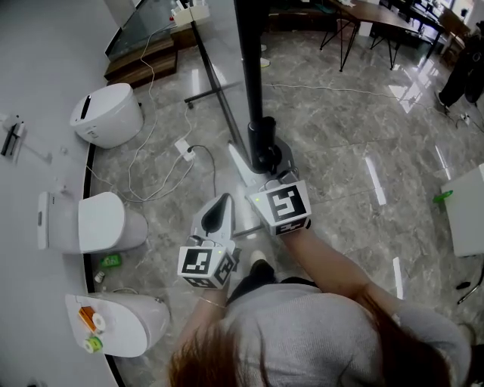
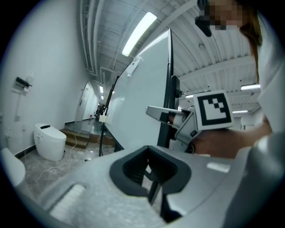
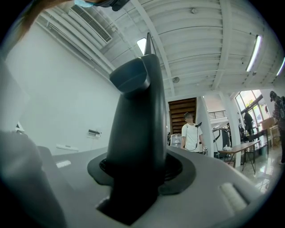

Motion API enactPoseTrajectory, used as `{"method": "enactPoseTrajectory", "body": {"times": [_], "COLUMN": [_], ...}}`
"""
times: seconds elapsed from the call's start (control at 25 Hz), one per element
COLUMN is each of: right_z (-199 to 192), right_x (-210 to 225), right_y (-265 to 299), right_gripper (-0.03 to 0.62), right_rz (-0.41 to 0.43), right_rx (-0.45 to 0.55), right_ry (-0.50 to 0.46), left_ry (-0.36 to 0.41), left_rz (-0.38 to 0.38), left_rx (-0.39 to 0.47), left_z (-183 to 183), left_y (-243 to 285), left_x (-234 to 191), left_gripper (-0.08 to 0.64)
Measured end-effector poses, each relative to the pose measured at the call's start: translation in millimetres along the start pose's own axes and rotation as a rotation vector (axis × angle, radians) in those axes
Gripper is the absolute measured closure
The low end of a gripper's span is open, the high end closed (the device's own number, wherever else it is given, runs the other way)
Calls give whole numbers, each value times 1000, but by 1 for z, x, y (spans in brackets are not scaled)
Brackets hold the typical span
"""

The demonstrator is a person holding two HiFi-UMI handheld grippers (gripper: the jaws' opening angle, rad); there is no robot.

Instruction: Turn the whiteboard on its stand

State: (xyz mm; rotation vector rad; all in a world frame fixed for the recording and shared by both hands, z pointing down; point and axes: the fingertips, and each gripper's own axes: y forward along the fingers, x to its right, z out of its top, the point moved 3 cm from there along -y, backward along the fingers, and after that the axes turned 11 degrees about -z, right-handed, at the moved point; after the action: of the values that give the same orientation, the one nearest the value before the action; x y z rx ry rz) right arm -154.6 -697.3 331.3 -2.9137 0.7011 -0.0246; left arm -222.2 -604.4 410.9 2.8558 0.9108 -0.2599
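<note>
From the head view I look down the whiteboard's black side frame [image 1: 248,68], seen edge-on and running up from my hands. My right gripper [image 1: 265,160] is shut on that frame, one jaw on each side. The right gripper view shows the black frame [image 3: 138,133] filling the gap between the jaws. My left gripper [image 1: 218,212] hangs lower left of it, apart from the board, jaws shut with nothing in them. In the left gripper view the white board face [image 2: 142,102] stands tall, with the right gripper [image 2: 167,116] clamped on its dark edge [image 2: 171,102].
Three white toilets [image 1: 106,113] [image 1: 91,223] [image 1: 121,321] line the left wall. White cables and a power strip [image 1: 184,147] lie on the marble floor beside the stand's foot bar [image 1: 212,92]. Tables [image 1: 386,19] stand far right, and a person [image 3: 191,133] stands in the distance.
</note>
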Motion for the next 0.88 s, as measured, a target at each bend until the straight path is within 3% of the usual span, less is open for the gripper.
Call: {"method": "enactPoseTrajectory", "body": {"times": [0.28, 0.88], "right_z": [2, 7], "right_x": [-4, -19], "right_y": [-20, -64], "right_gripper": [394, 387], "right_rz": [1, 23], "right_rx": [10, -45], "right_ry": [5, 37], "left_ry": [28, 2], "left_rz": [30, 48], "left_rx": [7, 1], "left_z": [-1, -27], "left_y": [-7, -52], "left_x": [23, 84], "left_gripper": [557, 557]}}
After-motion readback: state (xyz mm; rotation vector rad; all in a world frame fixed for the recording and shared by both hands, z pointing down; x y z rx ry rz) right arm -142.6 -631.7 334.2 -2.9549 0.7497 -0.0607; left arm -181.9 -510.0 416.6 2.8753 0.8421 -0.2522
